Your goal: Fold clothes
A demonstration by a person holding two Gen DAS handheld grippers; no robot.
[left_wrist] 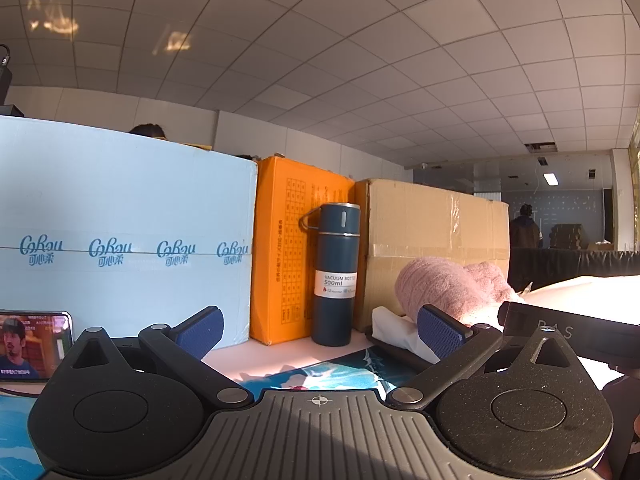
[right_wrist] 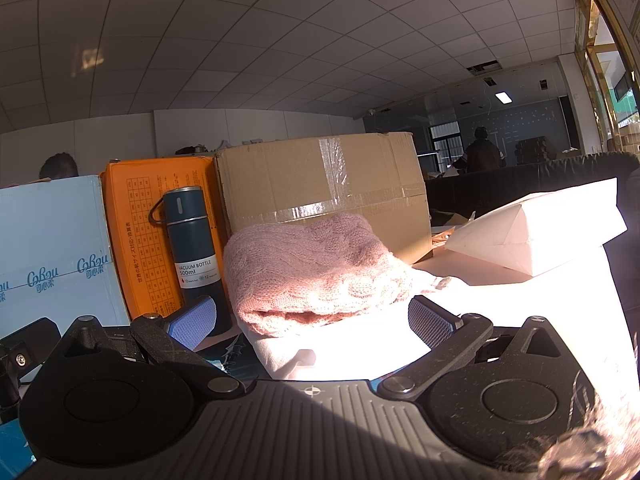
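A folded pink knit sweater (right_wrist: 316, 272) lies on a pale cloth (right_wrist: 340, 352) just ahead of my right gripper (right_wrist: 312, 324), which is open with nothing between its blue pads. In the left wrist view the same pink sweater (left_wrist: 448, 284) sits to the right, beyond the right fingertip. My left gripper (left_wrist: 320, 332) is also open and empty, low over the table, facing a dark blue vacuum bottle (left_wrist: 335, 276). A white cloth (left_wrist: 400, 328) lies under the sweater's near edge.
A light blue carton (left_wrist: 120, 240), an orange box (left_wrist: 292, 248) and a brown cardboard box (right_wrist: 320, 184) stand in a row behind. A phone (left_wrist: 34, 344) is at the left. White foam pieces (right_wrist: 536, 228) lie at the right. A person stands far back.
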